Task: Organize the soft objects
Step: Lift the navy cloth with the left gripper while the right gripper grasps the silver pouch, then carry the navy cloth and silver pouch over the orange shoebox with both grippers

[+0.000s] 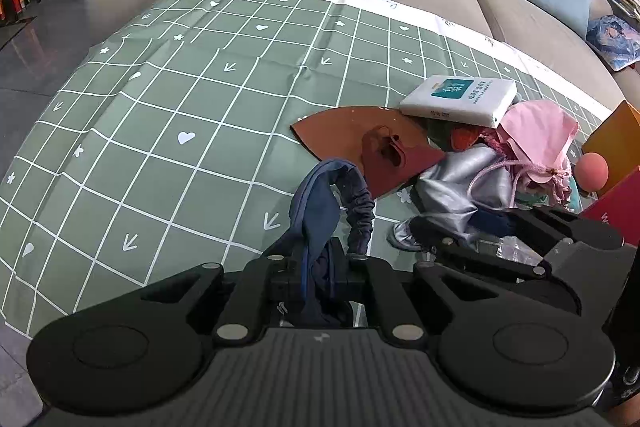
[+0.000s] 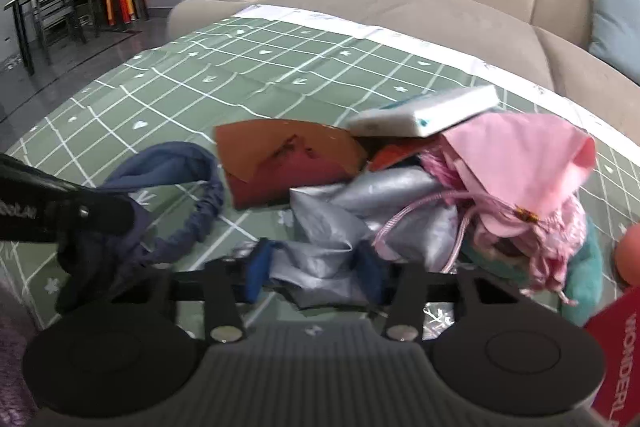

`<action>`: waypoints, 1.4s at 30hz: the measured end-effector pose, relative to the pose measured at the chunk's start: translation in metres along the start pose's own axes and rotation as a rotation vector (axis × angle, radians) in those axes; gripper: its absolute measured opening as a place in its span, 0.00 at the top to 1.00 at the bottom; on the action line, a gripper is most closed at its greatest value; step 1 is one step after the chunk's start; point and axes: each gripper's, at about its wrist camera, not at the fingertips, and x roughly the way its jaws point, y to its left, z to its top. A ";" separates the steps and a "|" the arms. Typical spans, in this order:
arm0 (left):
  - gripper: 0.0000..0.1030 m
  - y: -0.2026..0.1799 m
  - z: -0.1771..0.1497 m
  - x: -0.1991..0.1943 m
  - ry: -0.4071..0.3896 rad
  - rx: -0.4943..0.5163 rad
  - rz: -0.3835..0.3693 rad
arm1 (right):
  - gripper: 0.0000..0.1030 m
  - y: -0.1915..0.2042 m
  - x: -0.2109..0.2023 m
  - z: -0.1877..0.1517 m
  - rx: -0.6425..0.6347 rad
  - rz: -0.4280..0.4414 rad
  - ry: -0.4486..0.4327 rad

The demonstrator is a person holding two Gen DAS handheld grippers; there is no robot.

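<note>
- Navy-blue fabric headband point(image 1: 320, 211) is pinched in the left tongs point(image 1: 318, 279), whose jaws press together on it; its ruched loop arches above the green checked cloth point(image 1: 168, 99) covering the table.
- Silver shiny fabric point(image 2: 340, 227) lies between the blue-padded fingers point(image 2: 256, 271) of the right tongs point(image 2: 316, 275), which stand spread around it, not clamped.
- Behind the silver fabric sits a heap: a pink drawstring bag point(image 2: 516, 171), a white tissue pack point(image 1: 460, 99) on top, brown leather pieces point(image 1: 360, 135) beside it.
- An orange ball point(image 1: 592, 171) rests right of the heap.
</note>
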 end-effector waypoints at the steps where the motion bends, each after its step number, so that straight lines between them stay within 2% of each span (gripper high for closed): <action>1: 0.91 -0.001 0.000 0.000 0.000 0.002 0.000 | 0.83 0.000 0.000 0.002 -0.006 0.011 0.008; 2: 0.91 -0.002 0.000 -0.001 -0.001 0.008 0.000 | 0.99 0.000 -0.001 0.004 -0.006 0.035 0.020; 3: 0.91 -0.004 0.000 -0.002 -0.003 0.011 0.000 | 0.99 -0.001 -0.001 0.006 0.001 0.064 0.032; 7: 0.91 -0.008 -0.001 -0.012 -0.025 0.016 -0.002 | 1.00 0.007 -0.022 0.008 -0.031 0.045 0.004; 21: 0.91 -0.034 -0.017 -0.074 -0.117 0.043 -0.038 | 1.00 0.017 -0.139 0.002 -0.060 0.086 -0.136; 27: 0.90 -0.061 -0.026 -0.111 -0.183 0.093 -0.072 | 1.00 0.001 -0.190 -0.008 -0.035 0.063 -0.187; 35: 0.90 -0.112 -0.040 -0.158 -0.246 0.197 -0.156 | 0.99 -0.038 -0.256 -0.039 0.048 0.041 -0.190; 42: 0.90 -0.176 -0.044 -0.182 -0.275 0.318 -0.287 | 0.99 -0.086 -0.314 -0.072 0.154 -0.076 -0.237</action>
